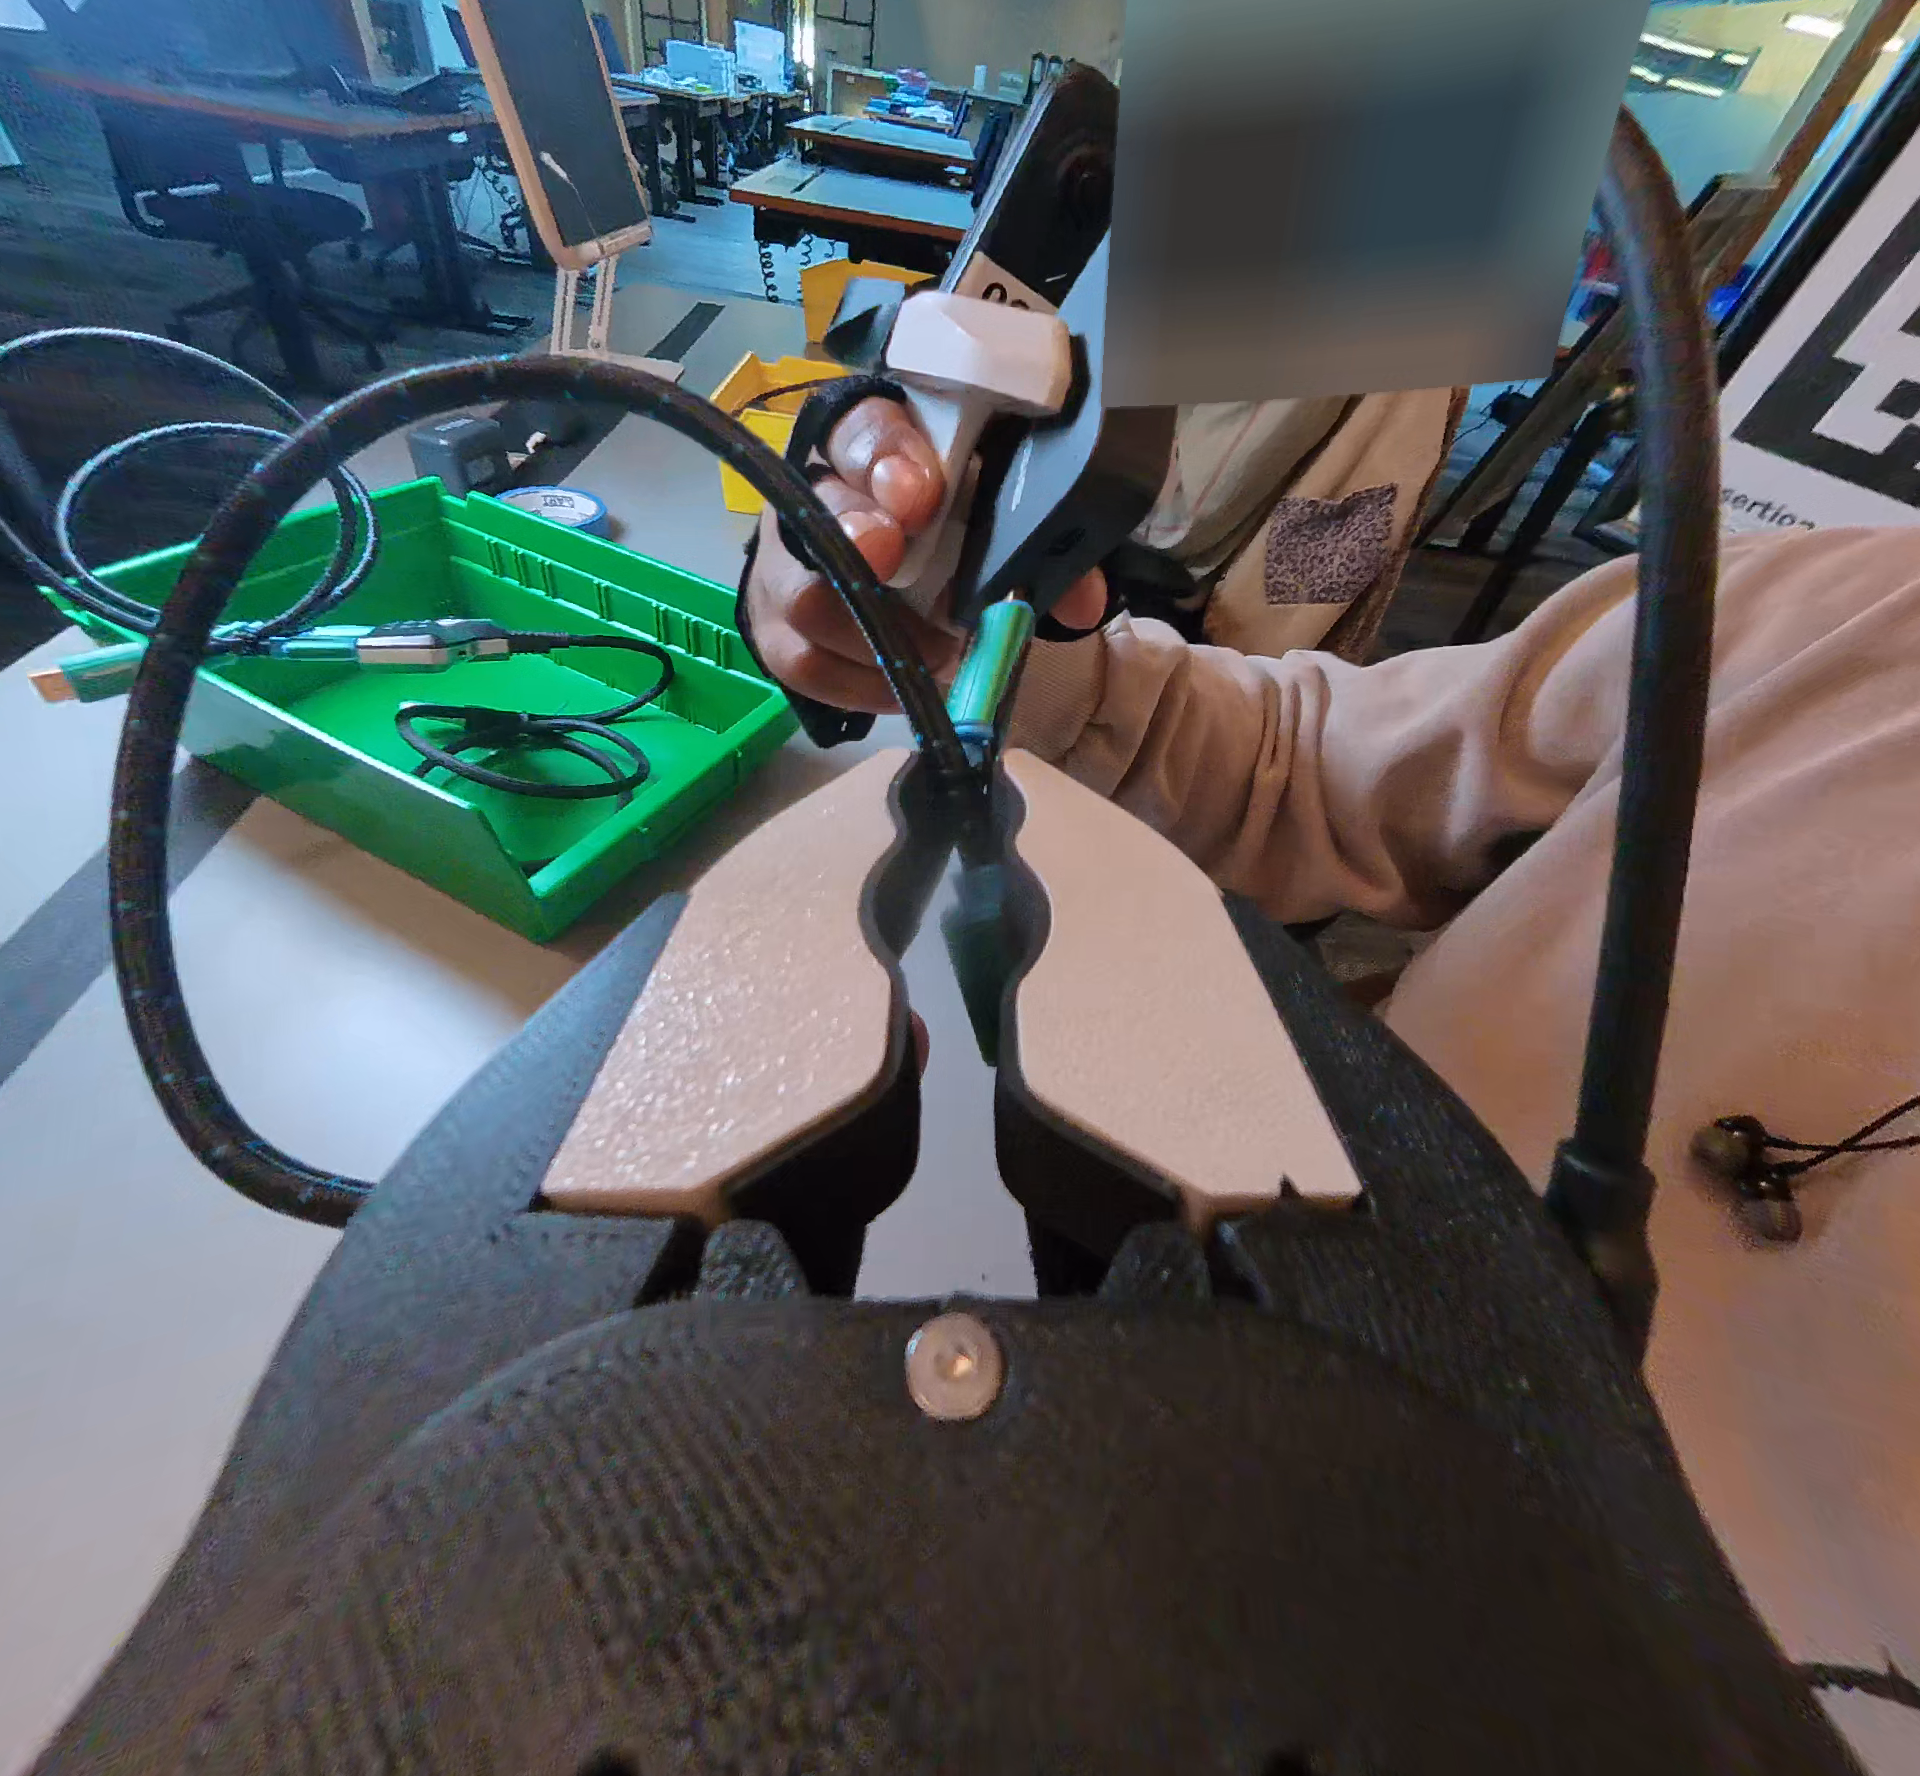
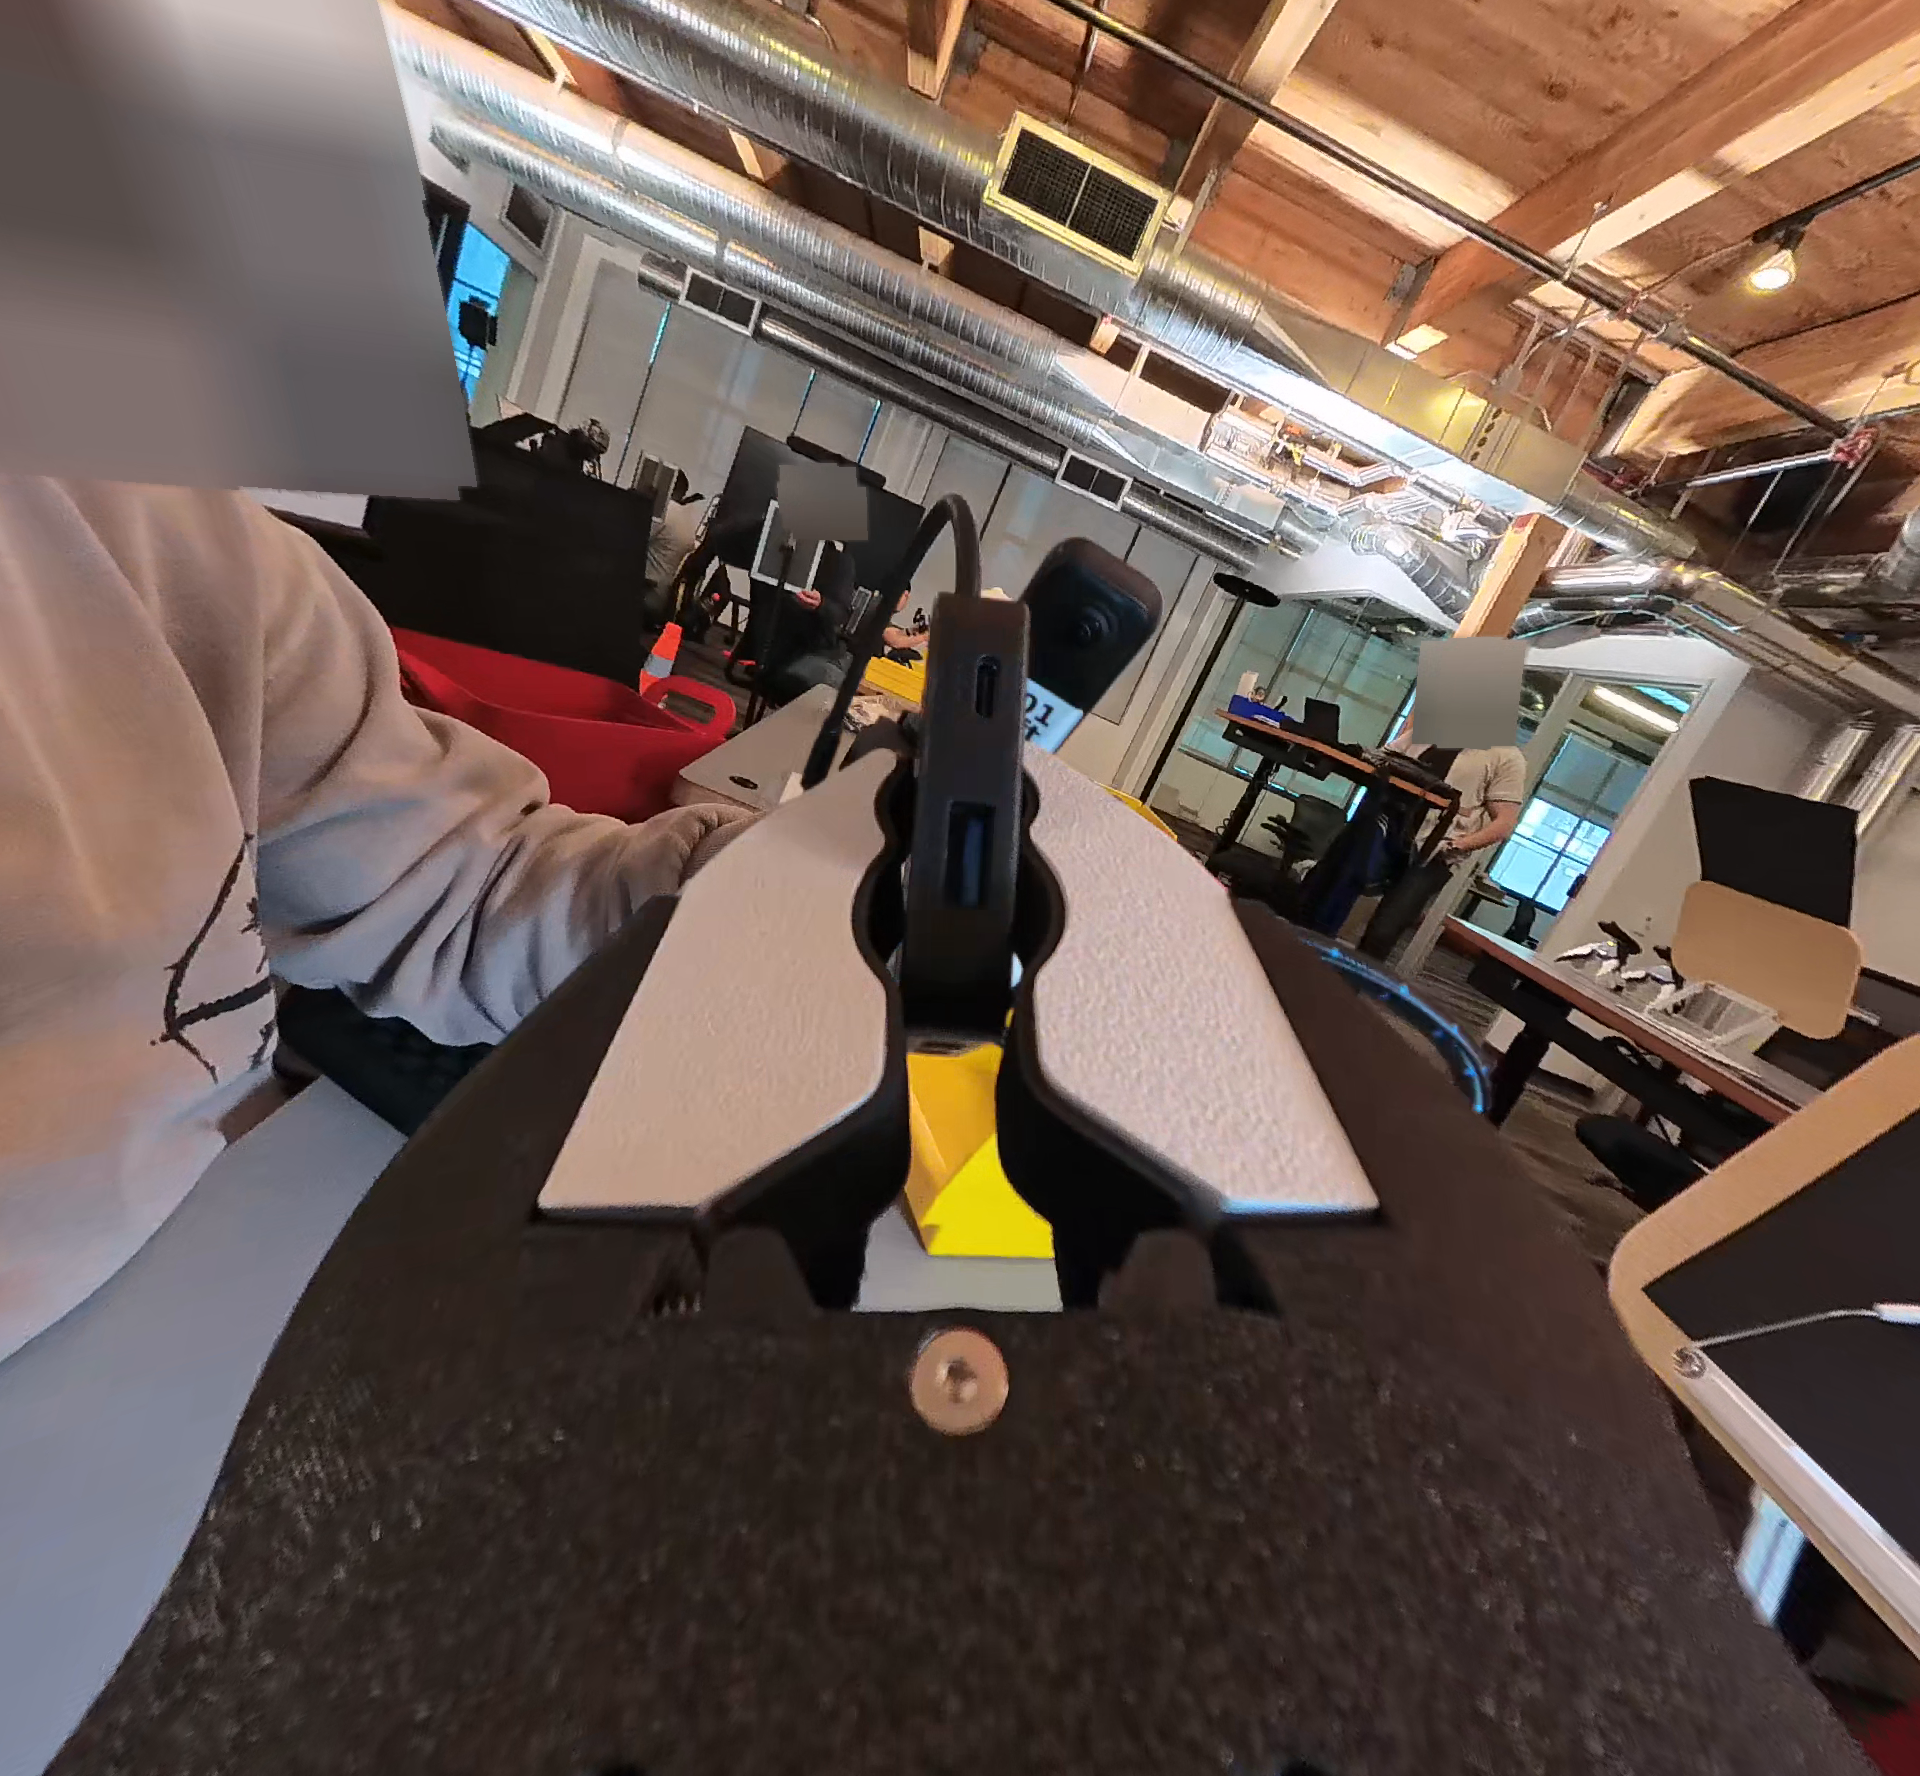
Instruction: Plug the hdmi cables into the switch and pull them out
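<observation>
Pinching the HDMI cable (image 1: 940, 739), left gripper (image 1: 951, 770) jaws; right gripper (image 2: 961, 791) jaws upraised, clamping the switch (image 2: 966, 791).

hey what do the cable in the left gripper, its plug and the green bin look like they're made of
Cable: seems sheathed in woven fabric, matte black with blue flecks; the braid texture shows.
Plug of that cable: looks like anodised metal, a teal shell with a soft sheen, though coated plastic is possible.
Green bin: likely moulded plastic, glossy, with ribbed divider slots along its wall.
</observation>
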The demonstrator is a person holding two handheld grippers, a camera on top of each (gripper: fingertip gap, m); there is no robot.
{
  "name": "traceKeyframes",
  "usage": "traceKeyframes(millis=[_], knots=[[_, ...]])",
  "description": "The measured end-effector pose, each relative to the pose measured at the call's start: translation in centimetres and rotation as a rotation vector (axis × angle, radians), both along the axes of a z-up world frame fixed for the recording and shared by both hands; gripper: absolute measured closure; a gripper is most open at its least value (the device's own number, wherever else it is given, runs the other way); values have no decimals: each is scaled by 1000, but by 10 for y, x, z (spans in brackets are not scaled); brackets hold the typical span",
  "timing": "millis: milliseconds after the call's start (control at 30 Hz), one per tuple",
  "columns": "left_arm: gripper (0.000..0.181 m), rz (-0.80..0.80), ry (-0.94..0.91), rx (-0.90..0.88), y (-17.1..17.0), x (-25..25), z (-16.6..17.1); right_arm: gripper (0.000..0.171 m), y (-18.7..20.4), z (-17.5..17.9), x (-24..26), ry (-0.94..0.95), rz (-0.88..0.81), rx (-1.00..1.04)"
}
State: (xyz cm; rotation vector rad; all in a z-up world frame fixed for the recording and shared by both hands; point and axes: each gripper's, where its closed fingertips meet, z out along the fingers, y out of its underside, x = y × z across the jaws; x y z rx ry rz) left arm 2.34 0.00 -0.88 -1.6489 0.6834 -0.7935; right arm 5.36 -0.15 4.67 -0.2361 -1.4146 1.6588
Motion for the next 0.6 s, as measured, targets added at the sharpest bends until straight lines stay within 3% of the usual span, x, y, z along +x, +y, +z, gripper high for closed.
traceKeyframes(millis=[367, 600], knots=[[170, -80, -129, -95, 3, 18, -7, 156, -7, -1, -3, -30, -23, 47], [170, 23, 4, 11, 6, -2, -4, 155, -2, -7, -16, -71, -164, 130]])
